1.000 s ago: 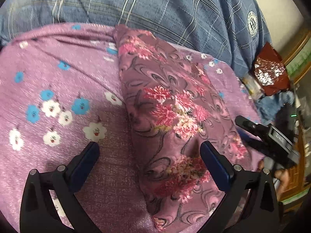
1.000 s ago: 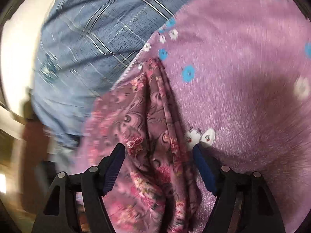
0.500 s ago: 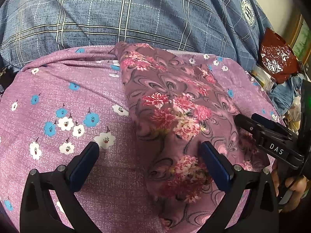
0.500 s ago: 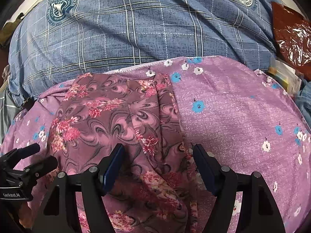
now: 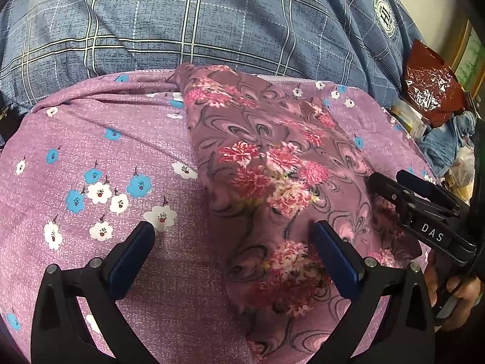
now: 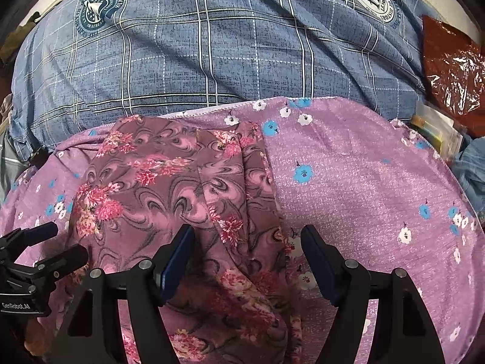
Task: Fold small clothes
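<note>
Two wrist cameras look down onto a purple cloth with blue and white flowers that covers a rounded surface, with a blue checked fabric bunched behind it. At the left of the left wrist view, the left gripper has its jaws spread wide, with nothing pinched; its left pad hangs over the bare purple cloth and its right pad over the garment. In the middle lies the small garment, a mauve piece printed with pink flowers, already doubled into a long narrow strip that runs from the far edge of the cloth toward the camera. At the right, the right gripper is held by a hand beside the garment's right edge; its jaws are also apart and hold nothing. In the right wrist view its pads straddle the strip's right-hand fold. Likely risks from here: a pad could catch the purple cloth along with the garment and drag both, since the two fabrics lie flat against each other; or a pinch could take only the top layer, so the strip would open out instead of folding over.
</note>
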Motion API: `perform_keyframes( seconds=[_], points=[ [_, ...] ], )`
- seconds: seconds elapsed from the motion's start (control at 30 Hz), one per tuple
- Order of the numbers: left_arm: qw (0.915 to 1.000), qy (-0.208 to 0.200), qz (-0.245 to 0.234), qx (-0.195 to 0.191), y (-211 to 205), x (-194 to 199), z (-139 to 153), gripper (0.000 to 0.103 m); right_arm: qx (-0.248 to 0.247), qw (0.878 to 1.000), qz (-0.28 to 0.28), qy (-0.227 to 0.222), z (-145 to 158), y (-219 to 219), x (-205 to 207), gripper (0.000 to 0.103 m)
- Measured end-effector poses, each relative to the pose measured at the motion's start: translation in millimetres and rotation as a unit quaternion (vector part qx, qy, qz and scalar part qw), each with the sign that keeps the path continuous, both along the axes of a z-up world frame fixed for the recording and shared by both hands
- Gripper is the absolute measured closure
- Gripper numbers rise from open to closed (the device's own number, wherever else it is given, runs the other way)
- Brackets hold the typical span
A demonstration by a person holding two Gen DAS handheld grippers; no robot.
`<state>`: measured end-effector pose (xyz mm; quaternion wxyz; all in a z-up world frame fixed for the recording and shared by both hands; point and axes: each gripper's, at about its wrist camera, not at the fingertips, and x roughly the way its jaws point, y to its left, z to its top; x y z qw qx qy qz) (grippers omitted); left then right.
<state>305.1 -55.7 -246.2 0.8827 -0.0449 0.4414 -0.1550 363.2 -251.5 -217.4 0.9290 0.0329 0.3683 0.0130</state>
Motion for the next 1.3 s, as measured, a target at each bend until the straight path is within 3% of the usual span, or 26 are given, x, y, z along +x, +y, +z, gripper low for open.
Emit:
perform_keyframes(
  seconds=[1.07,1.17,1.3],
  points=[
    [0.9999,0.003,0.002,-0.011,2,2,1,0.000,-0.040,0.999,-0.004,-0.025,6,9,-4,0.031],
    [0.9996,0.008,0.002,-0.028,5,3,2,0.000,-0.035,0.999,0.000,-0.022,5,8,-2,0.030],
    [0.9960,0.035,-0.004,-0.082,19,9,1,0.000,0.019,1.000,0.009,-0.013,5,-9,2,0.029]
  ],
)
